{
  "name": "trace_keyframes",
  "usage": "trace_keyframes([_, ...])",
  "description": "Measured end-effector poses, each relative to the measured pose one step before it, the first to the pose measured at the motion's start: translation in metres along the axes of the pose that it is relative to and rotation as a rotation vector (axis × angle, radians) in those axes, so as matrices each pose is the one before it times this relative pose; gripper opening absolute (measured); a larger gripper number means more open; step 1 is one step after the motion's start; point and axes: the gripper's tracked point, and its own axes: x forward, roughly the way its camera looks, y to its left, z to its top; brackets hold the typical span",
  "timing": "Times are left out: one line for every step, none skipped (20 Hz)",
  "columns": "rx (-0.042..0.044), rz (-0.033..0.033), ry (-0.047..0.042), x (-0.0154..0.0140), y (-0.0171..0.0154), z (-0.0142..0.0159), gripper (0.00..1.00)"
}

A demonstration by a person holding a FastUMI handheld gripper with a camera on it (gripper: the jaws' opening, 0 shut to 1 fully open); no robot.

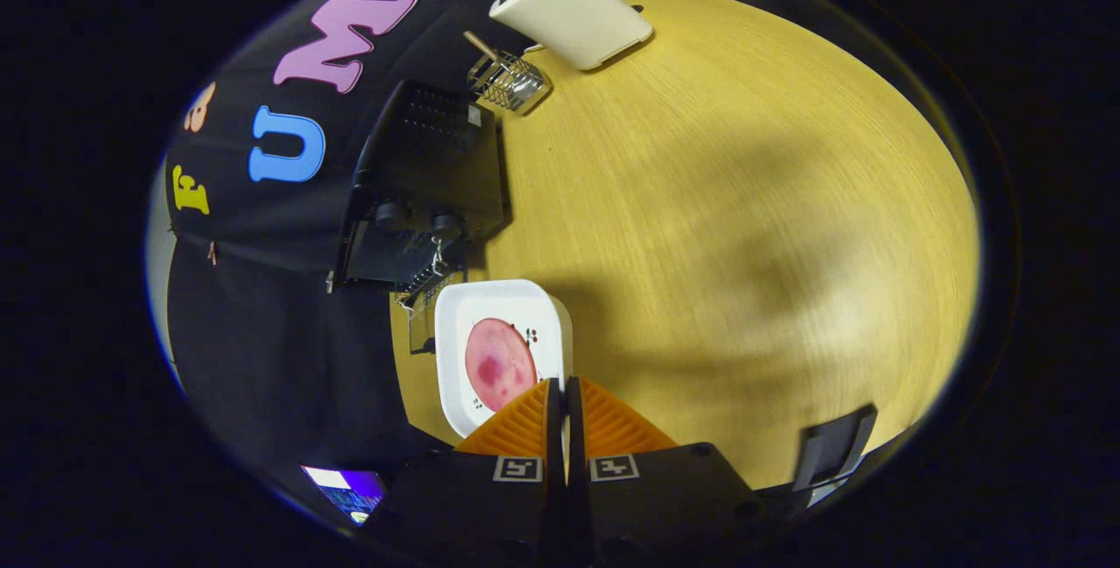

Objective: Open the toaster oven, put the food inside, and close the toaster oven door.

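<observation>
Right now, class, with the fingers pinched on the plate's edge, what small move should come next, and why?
Probably carry the white square plate with its pink round slice toward the black toaster oven just beyond. The gripper appears shut on the plate's rim; whether the oven door is open is unclear.

We see the gripper [564, 393] with its fingers nearly together over the near rim of the white plate [455, 349], a thin gap between them. A pink slice of food [499, 364] lies on it. Beyond stands the black toaster oven [429, 183], and farther off a wire basket [509, 82] on the wooden surface [744, 200].
</observation>
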Motion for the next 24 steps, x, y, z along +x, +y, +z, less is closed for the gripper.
trace_keyframes([0.01303, 0.01043, -0.00381, 0.00119, 0.01236, -0.00805, 0.05])
trace_keyframes([0.01593, 0.01238, -0.0078, 0.00097, 0.01276, -0.00989, 0.05])
trace_keyframes([0.01299, 0.00714, -0.00657, 0.00044, 0.01041, -0.00766, 0.05])
trace_keyframes([0.01507, 0.0068, -0.01011, 0.00118, 0.01163, -0.00913, 0.05])
trace_keyframes([0.01353, 0.00476, -0.00777, 0.0039, 0.01196, -0.00915, 0.05])
trace_keyframes([0.01419, 0.0062, -0.00959, 0.00387, 0.01224, -0.00949, 0.05])
trace_keyframes([0.01728, 0.00739, -0.01292, 0.00649, 0.01178, -0.00633, 0.05])
trace_keyframes([0.02071, 0.00624, -0.01119, 0.00677, 0.01161, -0.00736, 0.05])
trace_keyframes([0.02284, 0.00623, -0.0178, 0.00765, 0.0098, -0.00529, 0.05])
trace_keyframes([0.02491, 0.00073, -0.01592, 0.00711, 0.00907, -0.0071, 0.05])
trace_keyframes([0.02956, -0.00069, -0.01486, 0.00803, 0.00734, -0.00447, 0.05])
trace_keyframes([0.02332, -0.00491, -0.012, 0.00802, 0.00696, -0.00564, 0.05])
trace_keyframes([0.01639, -0.00801, -0.01333, 0.00958, 0.005, -0.00409, 0.05])
trace_keyframes([0.01398, -0.0127, -0.01903, 0.00885, 0.00418, -0.00362, 0.05])
trace_keyframes([0.01401, -0.01382, -0.02183, 0.01028, 0.00456, -0.00239, 0.05])
trace_keyframes([0.02379, -0.01016, -0.02703, 0.01105, 0.00613, -0.00105, 0.05])
trace_keyframes([0.03244, -0.01068, -0.02873, 0.01159, 0.00615, 0.00147, 0.05])
trace_keyframes([0.04375, -0.0026, -0.03398, 0.01076, 0.00845, 0.00135, 0.05])
trace_keyframes([0.0456, -0.00057, -0.03411, 0.01058, 0.00771, 0.00187, 0.05])
trace_keyframes([0.04123, 0.00325, -0.03213, 0.01046, 0.00837, -0.00017, 0.05])
trace_keyframes([0.02976, -0.0027, -0.02741, 0.01141, 0.00868, 0.00119, 0.05])
trace_keyframes([0.0222, -0.00483, -0.02506, 0.00979, 0.00804, -0.00032, 0.05])
trace_keyframes([0.02434, -0.0062, -0.02545, 0.01039, 0.00752, 0.00026, 0.05])
trace_keyframes([0.04093, -0.00436, -0.02745, 0.01007, 0.00914, 0.00105, 0.05])
